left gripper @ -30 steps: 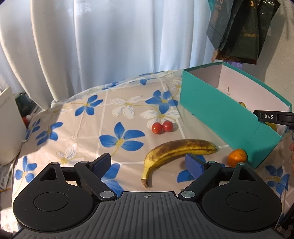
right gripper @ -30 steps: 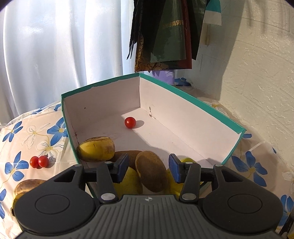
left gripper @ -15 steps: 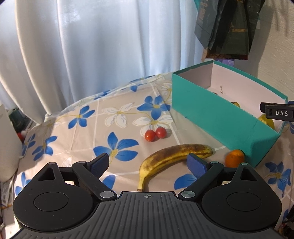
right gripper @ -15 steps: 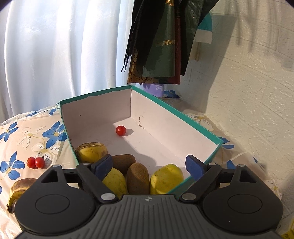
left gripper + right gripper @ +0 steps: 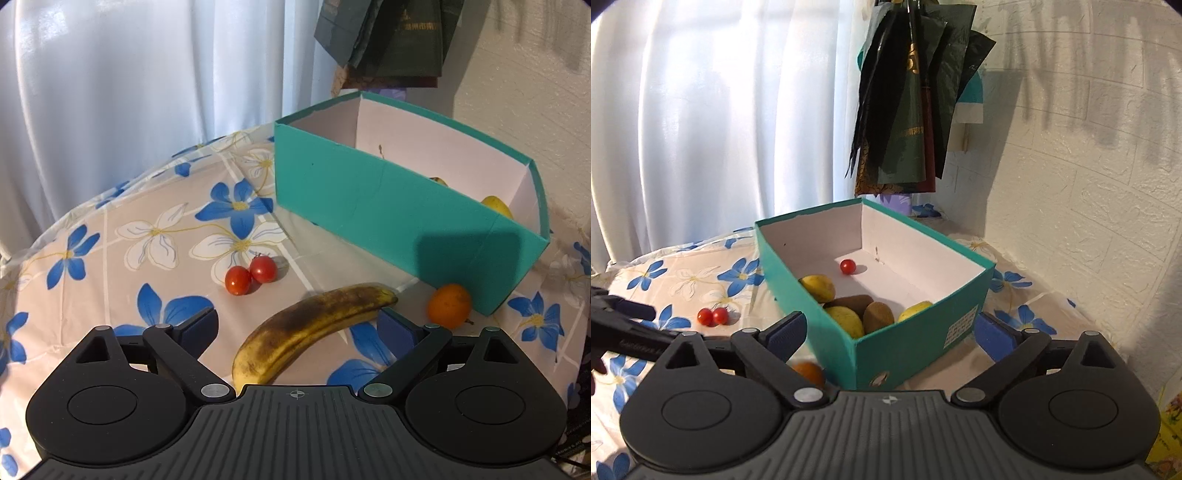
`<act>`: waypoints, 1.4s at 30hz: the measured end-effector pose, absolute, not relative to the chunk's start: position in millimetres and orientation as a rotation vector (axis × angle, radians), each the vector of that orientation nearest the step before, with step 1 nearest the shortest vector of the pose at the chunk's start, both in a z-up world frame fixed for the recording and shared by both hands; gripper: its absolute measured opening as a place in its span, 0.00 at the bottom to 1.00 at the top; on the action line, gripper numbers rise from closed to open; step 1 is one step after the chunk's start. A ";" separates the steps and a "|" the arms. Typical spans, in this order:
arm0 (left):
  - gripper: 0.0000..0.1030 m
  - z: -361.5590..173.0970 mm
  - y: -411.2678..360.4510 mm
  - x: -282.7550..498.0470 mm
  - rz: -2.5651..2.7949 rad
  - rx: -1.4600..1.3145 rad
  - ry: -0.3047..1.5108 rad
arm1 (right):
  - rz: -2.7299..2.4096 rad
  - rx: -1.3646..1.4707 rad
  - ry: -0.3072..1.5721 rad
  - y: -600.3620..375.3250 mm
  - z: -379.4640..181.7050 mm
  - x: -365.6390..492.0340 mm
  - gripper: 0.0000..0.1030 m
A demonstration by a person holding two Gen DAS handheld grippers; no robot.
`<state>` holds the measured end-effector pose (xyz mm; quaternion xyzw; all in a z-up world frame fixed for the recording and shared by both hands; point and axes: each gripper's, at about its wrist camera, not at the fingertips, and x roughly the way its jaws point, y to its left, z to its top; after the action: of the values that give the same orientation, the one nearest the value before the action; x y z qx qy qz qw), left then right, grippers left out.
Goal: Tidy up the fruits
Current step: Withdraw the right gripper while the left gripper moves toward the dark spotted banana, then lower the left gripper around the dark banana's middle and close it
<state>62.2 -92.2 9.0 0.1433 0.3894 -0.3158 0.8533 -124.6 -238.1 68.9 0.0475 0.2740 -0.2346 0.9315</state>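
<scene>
A brown-spotted banana [image 5: 314, 325] lies on the floral cloth, and my left gripper [image 5: 299, 328] hangs open over it, with the fruit between the blue pads but untouched. Two cherry tomatoes [image 5: 251, 275] sit just beyond it, and a small orange [image 5: 448, 305] rests against the teal box [image 5: 369, 192]. My right gripper [image 5: 890, 332] is back from the near corner of the box [image 5: 905, 347], its jaws opening with nothing between them. Inside the box lie yellow fruits [image 5: 818, 288], two kiwis [image 5: 879, 315] and one cherry tomato [image 5: 847, 266].
A white curtain [image 5: 147, 92] closes off the back of the table. Dark bags [image 5: 908, 110] hang on the white brick wall [image 5: 1089, 203] behind the box. The cloth drops off at the table's rounded left edge [image 5: 22, 254].
The right gripper opened off a kiwi, left it in the box, and drew back and up. The left gripper came nearer and lower over the banana.
</scene>
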 end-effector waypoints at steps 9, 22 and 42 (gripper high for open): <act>0.89 -11.4 -106.0 75.6 -0.848 0.356 0.855 | -0.422 0.110 0.656 -214.3 48.4 -130.4 0.95; 0.77 -29.6 -110.4 98.2 -0.968 0.451 0.882 | -0.424 0.122 0.703 -214.0 38.9 -119.6 0.95; 0.70 -44.5 -117.2 112.4 -0.949 0.453 0.931 | -0.413 0.111 0.726 -210.1 36.8 -103.8 0.95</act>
<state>112.4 -117.2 -44.5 0.2085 0.4281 -0.4363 0.7634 -103.8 -210.1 36.8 0.0540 0.3524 -0.2003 0.9126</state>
